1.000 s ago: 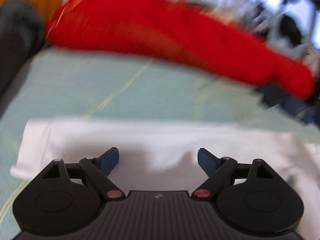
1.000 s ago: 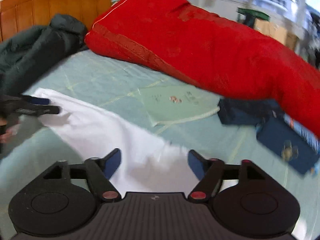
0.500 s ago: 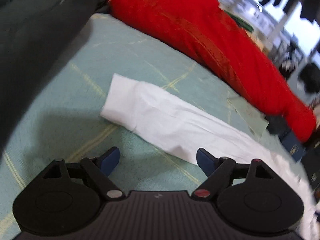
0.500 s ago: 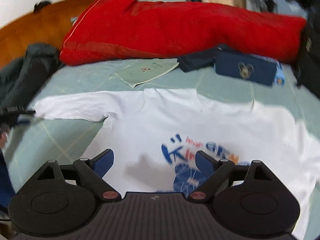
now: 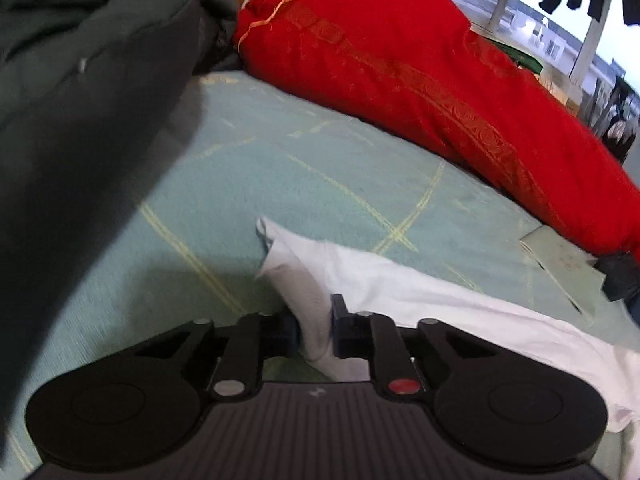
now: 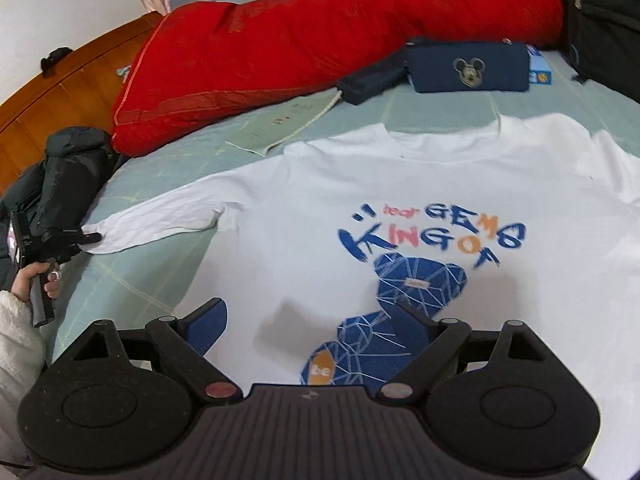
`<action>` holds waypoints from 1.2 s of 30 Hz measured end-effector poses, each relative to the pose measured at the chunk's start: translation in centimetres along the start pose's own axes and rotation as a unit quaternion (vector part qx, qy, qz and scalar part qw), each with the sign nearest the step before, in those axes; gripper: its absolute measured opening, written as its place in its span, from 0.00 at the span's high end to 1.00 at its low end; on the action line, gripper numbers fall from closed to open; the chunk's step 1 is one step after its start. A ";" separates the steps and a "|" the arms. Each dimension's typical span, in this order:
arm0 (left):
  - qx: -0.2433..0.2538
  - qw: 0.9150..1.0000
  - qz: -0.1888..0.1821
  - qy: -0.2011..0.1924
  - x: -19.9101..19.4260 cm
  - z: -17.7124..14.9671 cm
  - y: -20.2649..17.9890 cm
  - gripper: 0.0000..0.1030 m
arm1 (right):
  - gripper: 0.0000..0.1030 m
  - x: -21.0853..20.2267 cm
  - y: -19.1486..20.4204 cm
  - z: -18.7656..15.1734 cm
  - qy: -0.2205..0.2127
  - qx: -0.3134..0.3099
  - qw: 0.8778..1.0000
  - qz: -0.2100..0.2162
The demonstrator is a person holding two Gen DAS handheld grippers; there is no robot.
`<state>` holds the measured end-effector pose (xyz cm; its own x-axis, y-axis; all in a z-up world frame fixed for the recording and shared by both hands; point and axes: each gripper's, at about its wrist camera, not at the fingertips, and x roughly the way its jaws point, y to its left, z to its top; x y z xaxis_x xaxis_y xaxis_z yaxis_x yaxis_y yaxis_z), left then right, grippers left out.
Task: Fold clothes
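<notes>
A white cotton T-shirt with a blue and orange print [image 6: 400, 208] lies spread face up on the pale green bed sheet [image 6: 132, 280], filling the centre and right of the right wrist frame. Its long sleeve [image 6: 160, 220] stretches toward the left edge of that frame. There the left tool [image 5: 314, 330], held in a person's hand [image 6: 38, 280], is closing on the sleeve end, and the white cloth is pinched between its blue pads [image 5: 339, 330]. The right tool [image 6: 316, 322] hangs released over the printed chest, jaws wide with nothing held. A red quilted bolster [image 6: 320, 36] runs across the top of the frame, and what looks like a dark navy pouch [image 6: 468, 68] sits below it at upper right.
</notes>
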<state>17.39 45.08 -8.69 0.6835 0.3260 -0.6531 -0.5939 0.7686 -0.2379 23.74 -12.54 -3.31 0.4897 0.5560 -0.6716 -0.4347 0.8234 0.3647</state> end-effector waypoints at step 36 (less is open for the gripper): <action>0.150 0.985 0.071 0.049 1.8 -0.6 -9.1 0.26 | 0.00 1.1 -2.2 -2.4 0.025 -0.018 0.993 -0.111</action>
<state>23.82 38.33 -8.13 0.5498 0.3996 -0.7335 -0.5184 0.8518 0.0755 23.44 -14.00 -6.44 0.5393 0.3536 -0.7643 -0.3477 0.9201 0.1804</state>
